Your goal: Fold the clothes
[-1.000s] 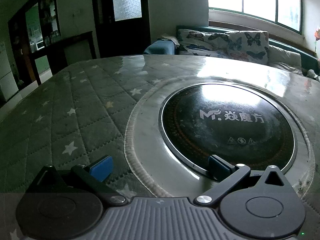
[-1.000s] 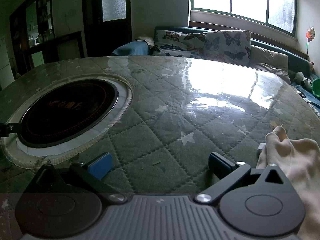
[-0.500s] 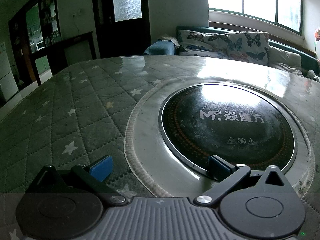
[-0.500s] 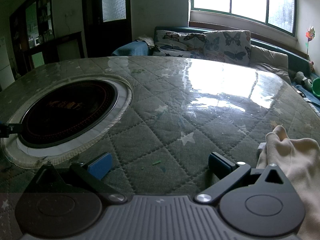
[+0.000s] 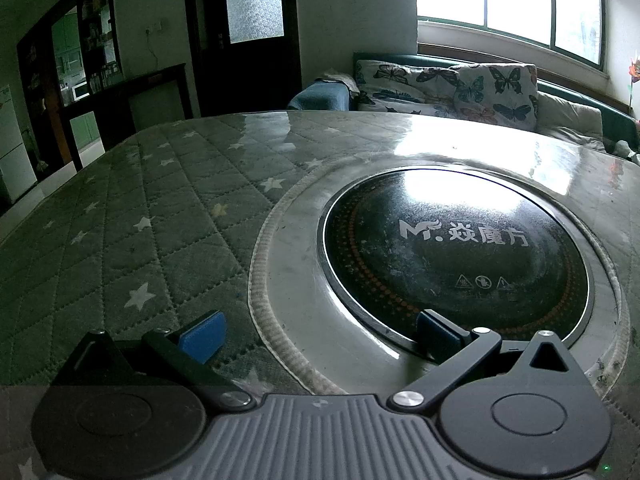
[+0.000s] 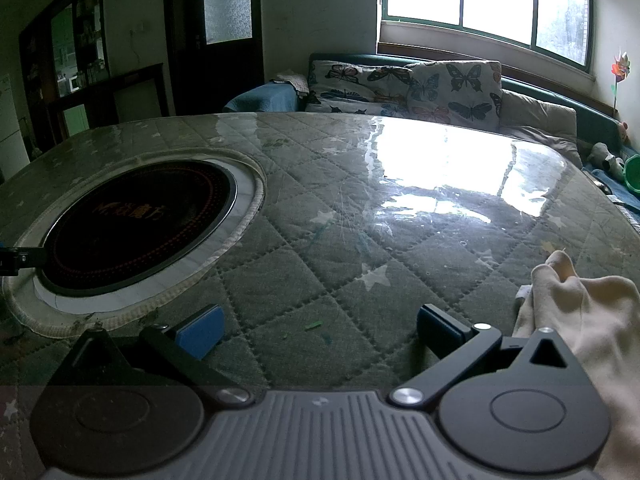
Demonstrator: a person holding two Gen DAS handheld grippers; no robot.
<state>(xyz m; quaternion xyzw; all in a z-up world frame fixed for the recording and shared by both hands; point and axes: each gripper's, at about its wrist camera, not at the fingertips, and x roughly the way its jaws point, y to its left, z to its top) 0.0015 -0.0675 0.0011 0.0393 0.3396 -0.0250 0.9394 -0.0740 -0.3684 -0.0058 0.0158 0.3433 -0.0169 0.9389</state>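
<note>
Quilted grey star-patterned counter (image 6: 320, 216) under clear film carries a round black inset cooktop (image 5: 452, 252). Both the left gripper (image 5: 318, 330) and right gripper (image 6: 318, 326) hold their fingers spread and empty, probably readying a first grasp. The crumpled cream garment (image 6: 580, 320) lies unfolded just right of the right gripper.

right hand-held gripper (image 6: 318, 330) spread wide, empty | cream garment (image 6: 588, 320) just right | quilted table (image 6: 320, 248) below

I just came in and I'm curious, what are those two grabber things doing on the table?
Someone is about to fold clothes. Both grabbers are open and empty. The right gripper sits beside a crumpled cream garment without touching it. The left gripper hovers by the round black cooktop in the quilted star table cover.
</note>
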